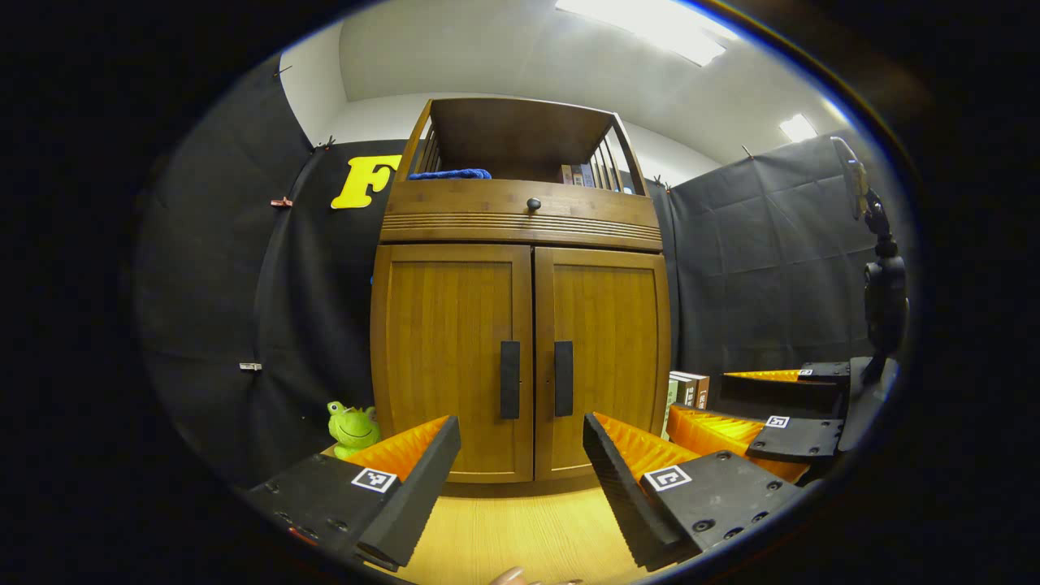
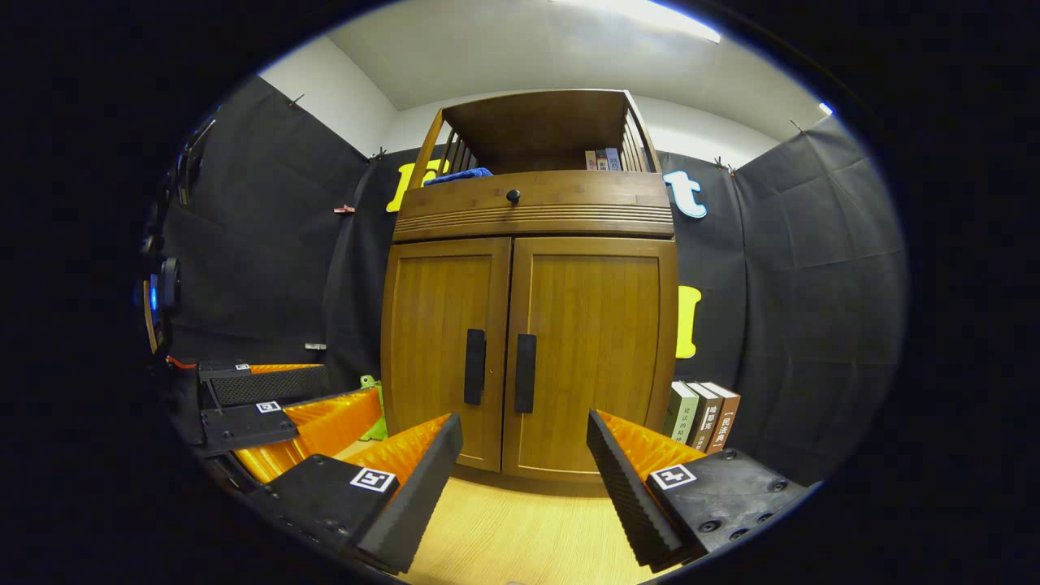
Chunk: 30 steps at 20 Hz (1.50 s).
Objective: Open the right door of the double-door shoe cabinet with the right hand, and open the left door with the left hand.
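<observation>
Black cloth walls back the left gripper view; on the pale wood-grain surface at 12 o'clock stands the shoe cabinet, both panelled doors closed, its slatted top shelf holding blue cloth. Left tool spread wide, holding nothing.

Right gripper view: cabinet at 12 o'clock, books at 3 o'clock. Right tool likewise spread wide.

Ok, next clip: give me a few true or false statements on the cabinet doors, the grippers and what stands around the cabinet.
1. Both cabinet doors, the left door and the right door, are closed. True.
2. The right gripper is clamped on the right door handle. False: its fingers are spread, short of the cabinet.
3. A green frog toy sits left of the cabinet. True.
4. The books lie on top of the cabinet's drawer. False: they stand on the floor, right of the cabinet.
5. The left gripper is open. True.
</observation>
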Each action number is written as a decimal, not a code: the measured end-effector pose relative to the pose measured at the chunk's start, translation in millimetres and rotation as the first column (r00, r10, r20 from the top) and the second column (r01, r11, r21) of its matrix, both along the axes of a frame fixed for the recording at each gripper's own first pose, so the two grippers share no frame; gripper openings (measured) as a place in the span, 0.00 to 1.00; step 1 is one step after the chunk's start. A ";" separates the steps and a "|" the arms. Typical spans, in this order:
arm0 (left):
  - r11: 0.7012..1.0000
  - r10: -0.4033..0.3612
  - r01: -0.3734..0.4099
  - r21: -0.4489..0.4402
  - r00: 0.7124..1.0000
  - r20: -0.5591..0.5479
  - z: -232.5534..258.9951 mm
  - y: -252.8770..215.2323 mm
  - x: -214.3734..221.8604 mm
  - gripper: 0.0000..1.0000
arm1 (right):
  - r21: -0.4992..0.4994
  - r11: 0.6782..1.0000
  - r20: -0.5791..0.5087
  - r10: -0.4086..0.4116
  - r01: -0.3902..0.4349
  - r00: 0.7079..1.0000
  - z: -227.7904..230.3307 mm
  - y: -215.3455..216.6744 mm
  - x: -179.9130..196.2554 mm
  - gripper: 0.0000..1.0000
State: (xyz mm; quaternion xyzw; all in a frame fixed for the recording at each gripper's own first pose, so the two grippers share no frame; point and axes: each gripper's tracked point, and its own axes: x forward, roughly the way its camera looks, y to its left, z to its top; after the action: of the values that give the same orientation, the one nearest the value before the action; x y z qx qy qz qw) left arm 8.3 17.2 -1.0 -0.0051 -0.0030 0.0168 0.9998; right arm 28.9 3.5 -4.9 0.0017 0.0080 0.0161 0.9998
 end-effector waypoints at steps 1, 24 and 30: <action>1.000 -0.009 0.009 -0.005 1.000 0.000 -0.4 -0.4 1.1 0.94 | 0.002 1.000 0.001 -0.007 0.007 1.000 0.2 -1.2 2.8 0.98; 0.999 0.016 -0.018 -0.049 0.999 -0.049 -9.1 46.0 4.3 0.95 | -0.014 0.996 0.005 -0.083 0.083 0.997 -31.1 16.7 190.5 0.96; 0.999 0.009 -0.011 -0.040 0.998 -0.068 -18.5 47.5 3.2 0.95 | -0.027 0.989 0.004 -0.146 0.147 0.989 -48.4 5.9 231.6 0.96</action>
State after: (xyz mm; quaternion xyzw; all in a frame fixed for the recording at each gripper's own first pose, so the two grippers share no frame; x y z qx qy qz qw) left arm 11.4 64.7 -19.5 -0.0248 0.0312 0.0221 0.9990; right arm 260.4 9.4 -53.3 -0.0112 0.0072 -0.0575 0.9983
